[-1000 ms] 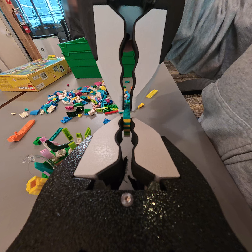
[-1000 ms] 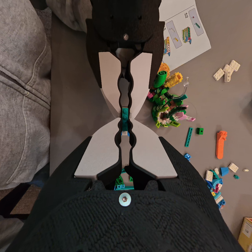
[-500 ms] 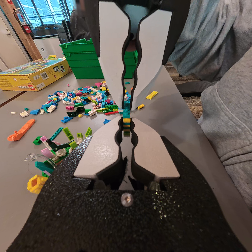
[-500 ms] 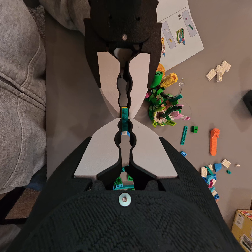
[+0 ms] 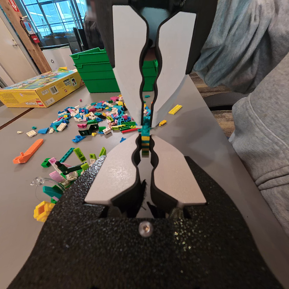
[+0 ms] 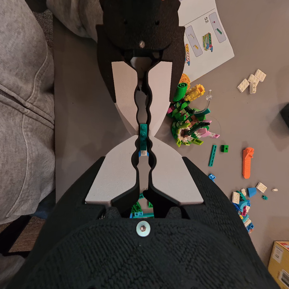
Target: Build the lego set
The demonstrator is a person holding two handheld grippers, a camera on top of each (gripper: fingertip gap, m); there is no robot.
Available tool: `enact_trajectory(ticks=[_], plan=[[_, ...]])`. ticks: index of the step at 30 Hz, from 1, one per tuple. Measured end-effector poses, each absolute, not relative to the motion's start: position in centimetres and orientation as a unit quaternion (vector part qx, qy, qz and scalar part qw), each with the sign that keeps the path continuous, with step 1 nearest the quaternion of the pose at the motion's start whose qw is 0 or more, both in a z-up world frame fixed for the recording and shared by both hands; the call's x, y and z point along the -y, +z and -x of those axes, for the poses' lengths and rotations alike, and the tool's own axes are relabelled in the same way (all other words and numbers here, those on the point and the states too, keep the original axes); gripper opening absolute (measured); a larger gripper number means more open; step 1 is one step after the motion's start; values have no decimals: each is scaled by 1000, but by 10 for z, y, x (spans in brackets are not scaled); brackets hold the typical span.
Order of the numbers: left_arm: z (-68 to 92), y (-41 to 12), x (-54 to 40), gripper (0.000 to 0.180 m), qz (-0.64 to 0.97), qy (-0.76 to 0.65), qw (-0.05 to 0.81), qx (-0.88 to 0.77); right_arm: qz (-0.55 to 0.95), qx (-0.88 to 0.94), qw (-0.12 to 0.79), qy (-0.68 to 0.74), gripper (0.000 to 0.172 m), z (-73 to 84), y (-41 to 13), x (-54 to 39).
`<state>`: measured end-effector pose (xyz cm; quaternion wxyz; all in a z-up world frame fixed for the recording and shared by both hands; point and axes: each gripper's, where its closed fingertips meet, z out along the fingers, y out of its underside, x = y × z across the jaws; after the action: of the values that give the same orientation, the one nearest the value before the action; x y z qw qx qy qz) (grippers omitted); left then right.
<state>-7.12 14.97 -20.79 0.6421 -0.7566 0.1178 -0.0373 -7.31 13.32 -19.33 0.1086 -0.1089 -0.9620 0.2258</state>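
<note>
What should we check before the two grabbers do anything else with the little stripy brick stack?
1. Left gripper squeezes the stripy brick stack: ok.
2. Right gripper squeezes the teal plate on the stack's top: ok.
3. Grippers meet tip to tip, lined up: ok.
4. Plate pressed fully onto stack: cannot tell.
5. Flower model out of the way, beside the grippers: ok.
6. Grey table below is bare: ok.
</note>
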Motion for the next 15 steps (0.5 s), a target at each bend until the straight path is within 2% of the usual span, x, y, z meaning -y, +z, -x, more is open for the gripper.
enact_trajectory(ticks=[15], plan=[[72, -207, -151, 8, 753, -32, 646, -119, 104, 964, 109, 218, 6, 74, -192, -133]])
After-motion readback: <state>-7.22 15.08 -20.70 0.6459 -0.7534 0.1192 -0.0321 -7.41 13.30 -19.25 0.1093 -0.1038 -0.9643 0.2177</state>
